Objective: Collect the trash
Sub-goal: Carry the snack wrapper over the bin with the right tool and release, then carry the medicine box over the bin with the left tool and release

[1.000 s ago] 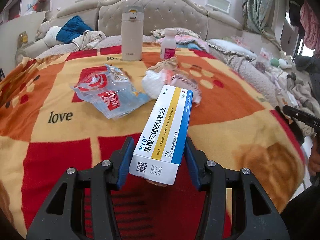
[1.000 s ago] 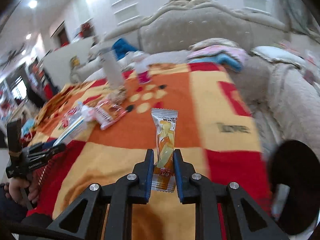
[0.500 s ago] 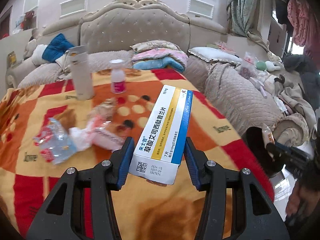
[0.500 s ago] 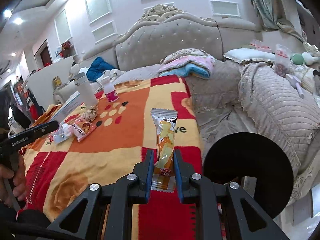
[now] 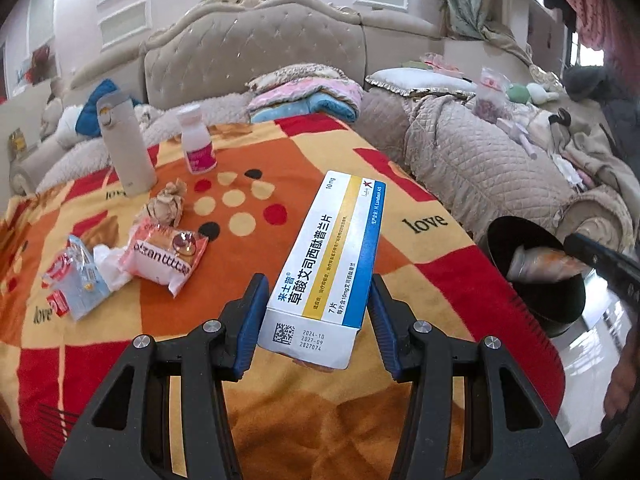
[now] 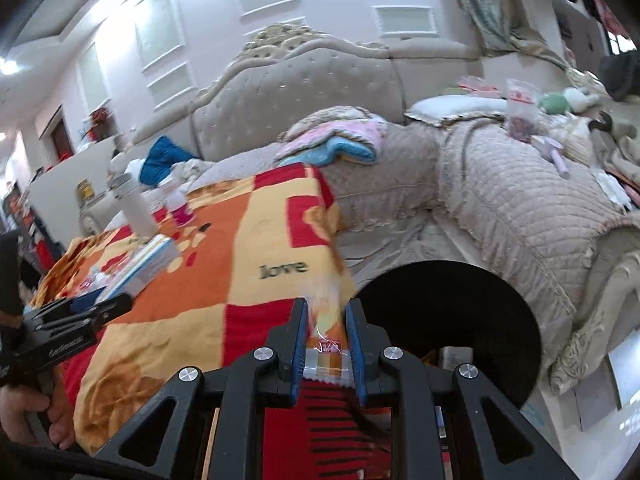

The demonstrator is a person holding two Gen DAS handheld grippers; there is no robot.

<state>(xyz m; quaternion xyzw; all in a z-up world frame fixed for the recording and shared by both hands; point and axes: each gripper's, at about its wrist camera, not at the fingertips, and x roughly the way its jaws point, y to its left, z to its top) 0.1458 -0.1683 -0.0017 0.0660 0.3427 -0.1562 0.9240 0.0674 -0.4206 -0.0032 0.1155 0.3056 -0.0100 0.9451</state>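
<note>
My left gripper (image 5: 316,320) is shut on a white, yellow and blue medicine box (image 5: 328,264), held above the red and orange blanket (image 5: 320,420). My right gripper (image 6: 327,336) is shut on an orange snack wrapper (image 6: 326,334), blurred at its top. In the left wrist view that wrapper (image 5: 540,264) hangs over the mouth of the black bin (image 5: 552,304). From the right wrist view the bin (image 6: 440,270) sits just right of the fingers. On the blanket lie a pink snack packet (image 5: 164,256), a crumpled paper ball (image 5: 166,202), a tissue (image 5: 110,260) and a clear plastic wrapper (image 5: 76,284).
A white flask (image 5: 124,148) and a small pink-labelled bottle (image 5: 196,146) stand at the far side of the blanket. A quilted sofa (image 5: 480,160) with clutter runs behind and right of the bin. A hand (image 6: 24,408) holds the left gripper (image 6: 116,304) at the left edge.
Both views have swung right, from the trash pile toward the blanket's right edge. The black bin has come into view and the orange wrapper is now over it. Both grips are unchanged.
</note>
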